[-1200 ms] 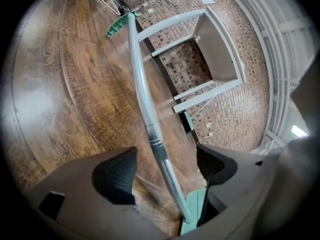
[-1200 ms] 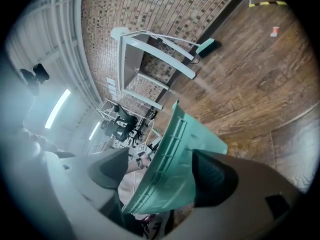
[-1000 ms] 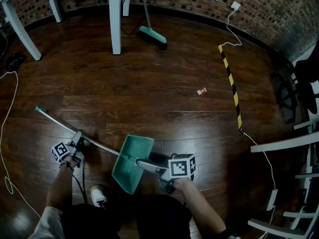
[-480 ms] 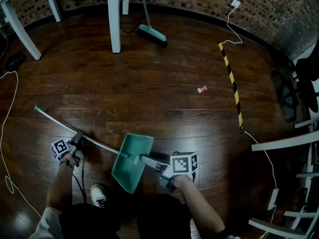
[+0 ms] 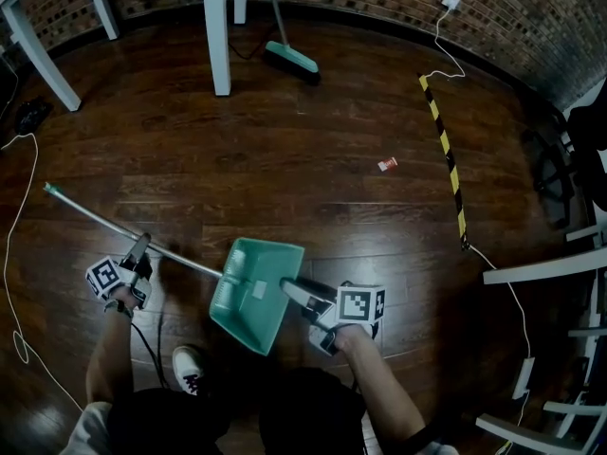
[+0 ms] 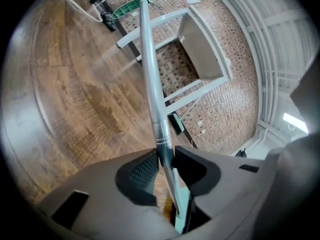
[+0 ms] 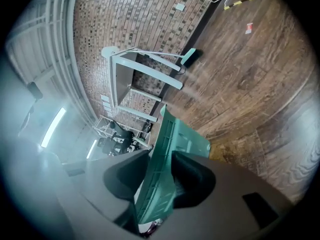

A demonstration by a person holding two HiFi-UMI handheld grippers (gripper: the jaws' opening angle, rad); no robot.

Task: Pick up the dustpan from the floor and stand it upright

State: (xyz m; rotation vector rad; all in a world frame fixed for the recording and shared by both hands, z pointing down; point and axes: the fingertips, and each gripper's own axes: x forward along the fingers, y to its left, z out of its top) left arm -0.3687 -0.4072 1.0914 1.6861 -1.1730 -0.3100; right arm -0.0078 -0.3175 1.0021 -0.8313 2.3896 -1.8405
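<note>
The dustpan has a teal pan (image 5: 254, 294) and a long silver handle (image 5: 114, 227) with a teal tip, slanting up to the left over the dark wood floor. My left gripper (image 5: 136, 254) is shut on the handle partway along. In the left gripper view the pole (image 6: 150, 74) runs away from the pads of that gripper (image 6: 164, 161). My right gripper (image 5: 305, 301) reaches the pan's right side. In the right gripper view its jaws are closing, and the pan's teal wall (image 7: 175, 134) stands pinched between the pads of this gripper (image 7: 160, 176).
A teal broom (image 5: 289, 57) leans by a white table leg (image 5: 218, 36) at the back. Yellow-black tape (image 5: 446, 150) and a small red scrap (image 5: 385, 164) lie to the right. A white cable (image 5: 11, 254) loops on the left. My shoe (image 5: 188, 368) is below the pan.
Both grippers have closed, the left on the handle, the right on the pan. The handle's far end has swung up and left, and the pan has shifted slightly right.
</note>
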